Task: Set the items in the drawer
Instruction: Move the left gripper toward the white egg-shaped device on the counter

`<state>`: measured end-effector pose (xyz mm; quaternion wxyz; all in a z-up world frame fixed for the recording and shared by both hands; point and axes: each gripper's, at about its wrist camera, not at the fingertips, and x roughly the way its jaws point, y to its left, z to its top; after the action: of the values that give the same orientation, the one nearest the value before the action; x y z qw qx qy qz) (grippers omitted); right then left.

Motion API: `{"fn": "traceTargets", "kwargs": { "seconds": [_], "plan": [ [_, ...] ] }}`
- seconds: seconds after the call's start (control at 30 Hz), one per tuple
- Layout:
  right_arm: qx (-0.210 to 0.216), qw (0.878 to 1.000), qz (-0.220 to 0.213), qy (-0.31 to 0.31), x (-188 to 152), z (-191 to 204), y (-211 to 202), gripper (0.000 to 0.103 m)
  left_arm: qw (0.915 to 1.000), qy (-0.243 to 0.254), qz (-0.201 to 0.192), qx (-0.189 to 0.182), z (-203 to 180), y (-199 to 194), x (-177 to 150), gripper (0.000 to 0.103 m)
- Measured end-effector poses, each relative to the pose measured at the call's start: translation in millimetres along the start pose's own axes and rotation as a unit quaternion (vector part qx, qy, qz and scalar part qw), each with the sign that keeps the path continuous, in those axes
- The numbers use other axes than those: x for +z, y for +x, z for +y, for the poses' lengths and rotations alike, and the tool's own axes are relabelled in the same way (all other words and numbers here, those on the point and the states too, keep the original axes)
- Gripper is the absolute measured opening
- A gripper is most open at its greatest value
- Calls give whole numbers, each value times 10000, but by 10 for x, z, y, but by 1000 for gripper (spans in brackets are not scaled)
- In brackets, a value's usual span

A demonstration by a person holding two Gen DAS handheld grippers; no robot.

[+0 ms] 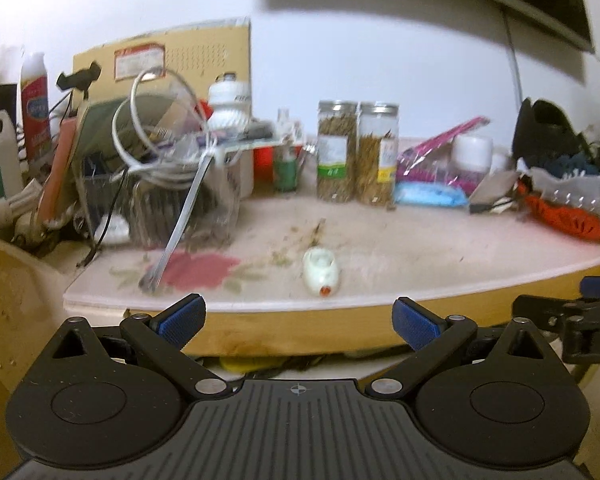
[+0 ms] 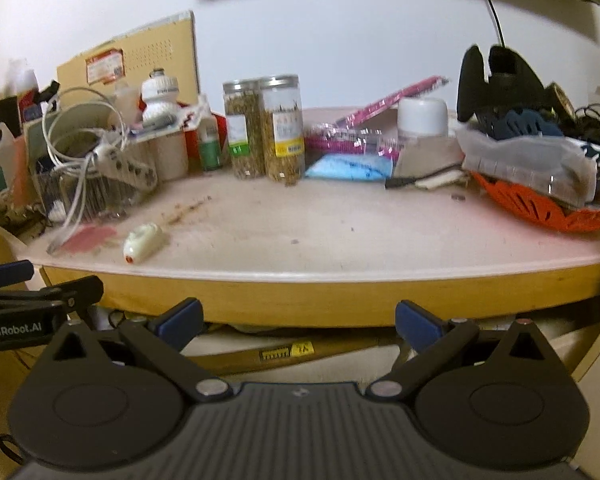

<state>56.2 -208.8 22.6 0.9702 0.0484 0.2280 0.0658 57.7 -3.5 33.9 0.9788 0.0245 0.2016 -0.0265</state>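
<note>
white bottle [image 1: 321,271] on table, beyond left gripper [image 1: 299,319]

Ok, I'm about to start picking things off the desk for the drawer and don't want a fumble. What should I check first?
1. Left gripper open, holding nothing: ok.
2. Right gripper open, holding nothing: ok.
3. Small white oval bottle with red tip lying alone near the desk's front edge, free to grasp: ok.
4. White cable trailing from the clutter lies apart from the bottle: ok.
5. Drawer open and ready: cannot tell, no drawer front shows.
6. Sharp views: not ok, both are blurred.
</note>
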Motion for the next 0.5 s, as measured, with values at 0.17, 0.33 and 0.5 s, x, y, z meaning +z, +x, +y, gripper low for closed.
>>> {"fn": "traceTargets", "kwargs": {
  "seconds": [0.17,0.33,0.5],
  "plan": [
    [55,9999,-118,-68,15,22,-37,103,9998,-28,-154,-139,-15,-1,26,103],
    [109,9996,-236,-136,30,43,-74,103,9996,-81,-156,-206,-14,30,35,103],
    [169,9996,-196,-89,27,45,-67,103,9996,77,-57,-253,-44,94,48,103]
  ]
}}
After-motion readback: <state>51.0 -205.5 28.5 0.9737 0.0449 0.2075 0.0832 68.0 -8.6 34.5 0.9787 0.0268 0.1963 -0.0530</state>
